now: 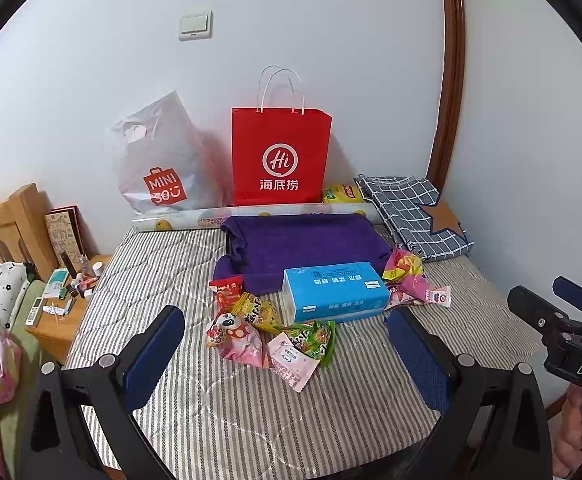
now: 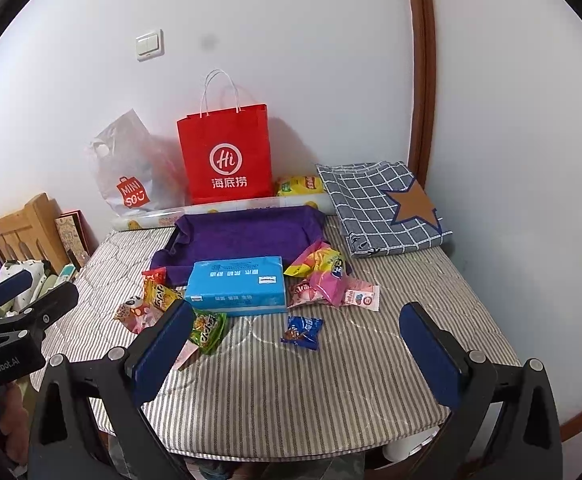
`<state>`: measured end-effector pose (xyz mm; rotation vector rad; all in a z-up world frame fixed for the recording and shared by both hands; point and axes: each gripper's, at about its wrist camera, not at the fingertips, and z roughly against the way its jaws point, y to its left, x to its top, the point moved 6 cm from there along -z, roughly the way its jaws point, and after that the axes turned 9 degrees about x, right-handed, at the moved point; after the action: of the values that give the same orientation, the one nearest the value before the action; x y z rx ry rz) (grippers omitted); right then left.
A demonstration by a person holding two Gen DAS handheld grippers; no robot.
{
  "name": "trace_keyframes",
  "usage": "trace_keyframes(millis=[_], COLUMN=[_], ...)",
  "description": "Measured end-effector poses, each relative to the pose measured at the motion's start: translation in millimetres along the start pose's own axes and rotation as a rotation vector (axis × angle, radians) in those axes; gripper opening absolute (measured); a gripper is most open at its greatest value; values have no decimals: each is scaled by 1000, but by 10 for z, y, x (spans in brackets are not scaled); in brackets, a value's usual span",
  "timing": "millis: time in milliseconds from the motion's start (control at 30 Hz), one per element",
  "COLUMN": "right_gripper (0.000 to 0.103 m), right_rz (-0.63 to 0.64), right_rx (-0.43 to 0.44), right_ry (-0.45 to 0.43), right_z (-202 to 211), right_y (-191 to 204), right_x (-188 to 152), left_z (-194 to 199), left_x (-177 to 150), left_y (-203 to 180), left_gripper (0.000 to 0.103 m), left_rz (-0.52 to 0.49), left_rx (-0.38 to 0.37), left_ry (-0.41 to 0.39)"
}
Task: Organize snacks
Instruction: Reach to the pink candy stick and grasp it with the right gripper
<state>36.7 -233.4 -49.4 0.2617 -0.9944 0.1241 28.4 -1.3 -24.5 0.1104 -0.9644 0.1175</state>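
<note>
Several snack packets lie on the striped mattress (image 1: pixel 251 412) around a blue tissue pack (image 1: pixel 333 292). Left of it are a red packet (image 1: pixel 225 288), a yellow packet (image 1: pixel 257 312), a pink mushroom packet (image 1: pixel 235 338), a green packet (image 1: pixel 311 338) and a pale pink sachet (image 1: pixel 293 360). Pink and yellow packets (image 2: pixel 323 276) lie to its right, and a small blue packet (image 2: pixel 302 332) in front. A red paper bag (image 1: pixel 281 160) stands upright at the wall. My left gripper (image 1: pixel 283 314) hovers open short of the left group. My right gripper (image 2: pixel 297 308) hovers open short of the blue packet. Both hold nothing.
A purple towel (image 1: pixel 303 246) lies behind the tissue pack, with a wrapped roll (image 1: pixel 251 216), a white plastic bag (image 1: pixel 159 160) and a yellow chip bag (image 1: pixel 343 194) by the wall. A folded checked cloth (image 2: pixel 383 208) fills the back right corner. A cluttered nightstand (image 1: pixel 63 312) stands left.
</note>
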Motion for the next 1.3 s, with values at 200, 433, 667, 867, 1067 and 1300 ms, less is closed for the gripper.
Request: trace_keyframes(millis=[200,433,667,867,1067,1300], right_gripper=[102,100,97,92,87,79], right_rz=[-25,-40,-66,-91,-113,-147], right_rx=[8,-19,-66,-91,-102,-95], right_ry=[-1,62,123,190,239,267], right_z=[-103,-449,-864,-1264,-1682,-2120], right_y=[-90,-294,-710,-1090,-1386,-1668], right_x=[30,-17,-217,-393,-460,-442], left_z=[-137,-483,-959,-1421,-1776,-2064], left_x=[46,17,-113,-206,-222,-176], left_y=[7,13,58,114,106,142], left_gripper=[103,101,99,99,99,99], left_rz=[5,2,12,28,28,41], left_rx=[-10,-14,1,56,64,66], left_ry=[15,67,141,210,259,285])
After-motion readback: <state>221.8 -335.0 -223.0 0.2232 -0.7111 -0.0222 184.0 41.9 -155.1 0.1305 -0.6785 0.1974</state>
